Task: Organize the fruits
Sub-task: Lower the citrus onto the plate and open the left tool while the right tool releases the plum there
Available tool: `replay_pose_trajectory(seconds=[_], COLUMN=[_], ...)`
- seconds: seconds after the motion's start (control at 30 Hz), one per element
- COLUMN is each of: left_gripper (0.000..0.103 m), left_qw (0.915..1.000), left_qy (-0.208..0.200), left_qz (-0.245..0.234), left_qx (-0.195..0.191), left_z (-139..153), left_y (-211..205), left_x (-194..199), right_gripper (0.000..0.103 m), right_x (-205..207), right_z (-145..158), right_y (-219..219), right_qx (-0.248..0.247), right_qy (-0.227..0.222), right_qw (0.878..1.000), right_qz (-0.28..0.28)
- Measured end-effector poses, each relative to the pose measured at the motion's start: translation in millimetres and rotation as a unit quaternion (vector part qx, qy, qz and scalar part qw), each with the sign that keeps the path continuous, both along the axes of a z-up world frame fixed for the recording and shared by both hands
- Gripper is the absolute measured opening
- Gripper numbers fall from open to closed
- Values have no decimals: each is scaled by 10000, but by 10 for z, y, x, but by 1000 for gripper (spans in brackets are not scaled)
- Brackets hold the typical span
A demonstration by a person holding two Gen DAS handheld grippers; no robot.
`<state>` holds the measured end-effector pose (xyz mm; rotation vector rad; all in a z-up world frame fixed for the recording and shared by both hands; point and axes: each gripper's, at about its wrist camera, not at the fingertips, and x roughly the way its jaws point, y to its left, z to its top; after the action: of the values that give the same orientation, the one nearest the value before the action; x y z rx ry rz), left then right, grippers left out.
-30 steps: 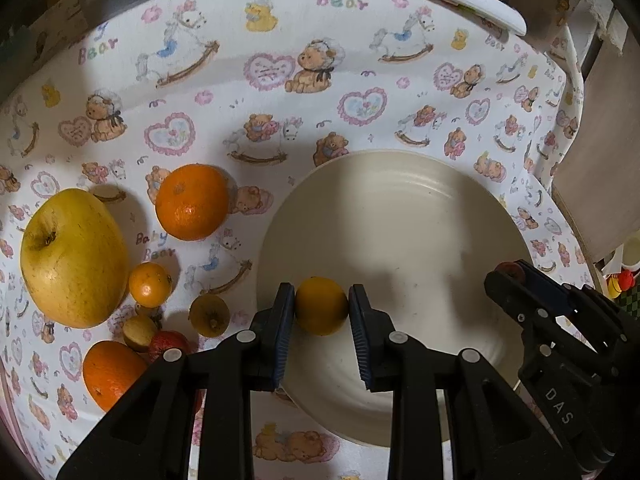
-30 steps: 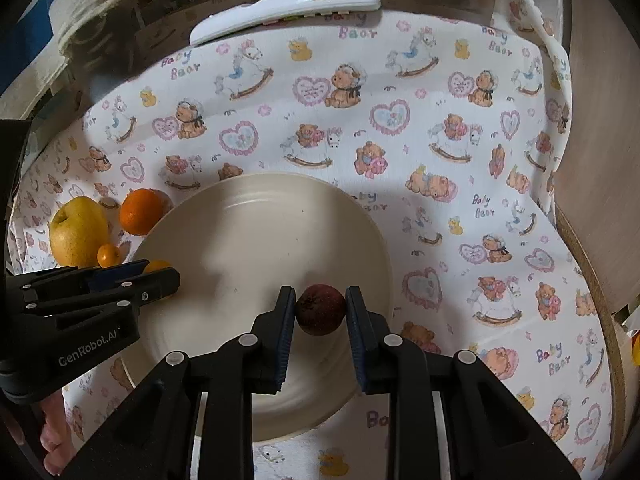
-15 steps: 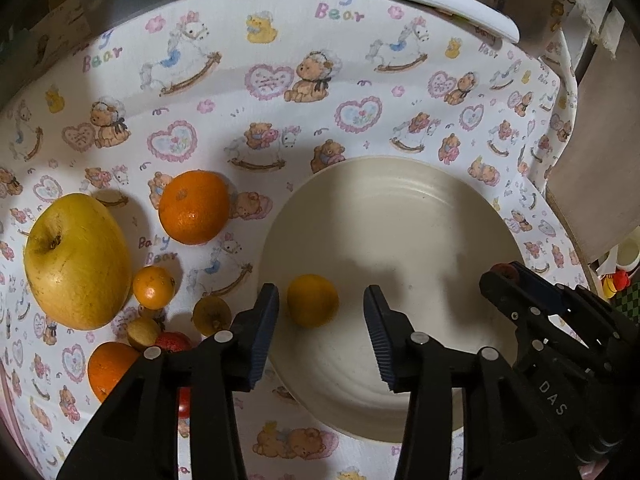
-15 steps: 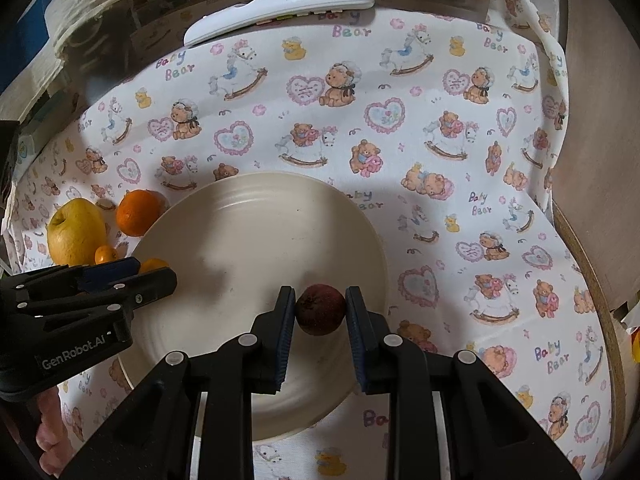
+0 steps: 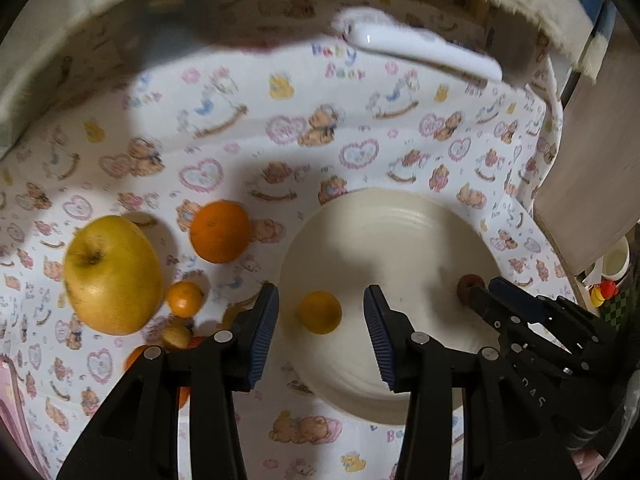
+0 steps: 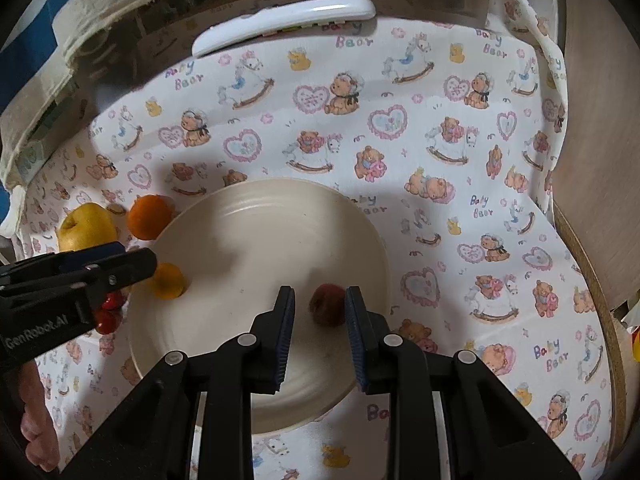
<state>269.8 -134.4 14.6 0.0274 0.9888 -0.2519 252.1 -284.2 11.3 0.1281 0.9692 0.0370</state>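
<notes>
Printed tablecloth covers the table, baby-bear pattern. Cream plate sits mid-cloth, seen in the right view too.

Left gripper hangs over the plate's left part, jaws spread wide, gripping nothing. Small yellow-orange fruit lies on the plate between the two fingers, clear gap on both sides, touching neither. Same fruit in the right view, near the plate's left rim, just beside the left gripper's tip.

Right gripper is over the plate's right part, jaws parted a little. Dark red fruit sits on the plate between them; it looks apart from the left finger and close to or touching the right one, can't tell which. In the left view only a sliver of that fruit shows, right gripper's tip covers the rest.

Off the plate, left on the cloth: yellow apple, largest, then an orange near the plate rim, then a small orange fruit just beside the apple. Below these a cluster of small fruits is mostly hidden behind the left gripper's finger; kinds and count unclear. Red bits show past the left gripper in the right view, partly covered.

White remote lies at the far edge; blurred in the left view.
</notes>
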Motion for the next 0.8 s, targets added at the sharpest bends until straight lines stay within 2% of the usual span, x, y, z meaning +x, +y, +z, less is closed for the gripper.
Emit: replay_pose_trajectory(seconds=[0.17, 0.3, 0.43, 0.53, 0.6, 0.63, 0.8], left_gripper=[43, 43, 44, 53, 64, 66, 68], left_qw=[9995, 9974, 9947, 9928, 9915, 9911, 9938], left_qy=[-285, -662, -915, -1046, -1117, -1126, -851], left_qz=[113, 285, 463, 573, 659, 696, 692], left_qx=[10, 37, -67, -108, -115, -132, -203], left_z=[210, 399, 488, 485, 455, 429, 243], left_y=[176, 421, 684, 836, 922, 963, 1058], left_x=[-144, -344, -546, -652, -689, -695, -638], right_gripper=[27, 27, 27, 27, 27, 27, 27], right_x=[-85, -158, -193, -200, -199, -196, -190], right_z=[138, 242, 300, 301, 283, 273, 229], right_y=[29, 49, 81, 123, 150, 162, 217], right_qx=[79, 168, 112, 53, 24, 1, -84], right_qy=[-218, -395, -540, -583, -577, -572, -543], right_qw=[9997, 9990, 9984, 9982, 9982, 9982, 9982], right_qz=[46, 108, 121, 145, 171, 178, 223])
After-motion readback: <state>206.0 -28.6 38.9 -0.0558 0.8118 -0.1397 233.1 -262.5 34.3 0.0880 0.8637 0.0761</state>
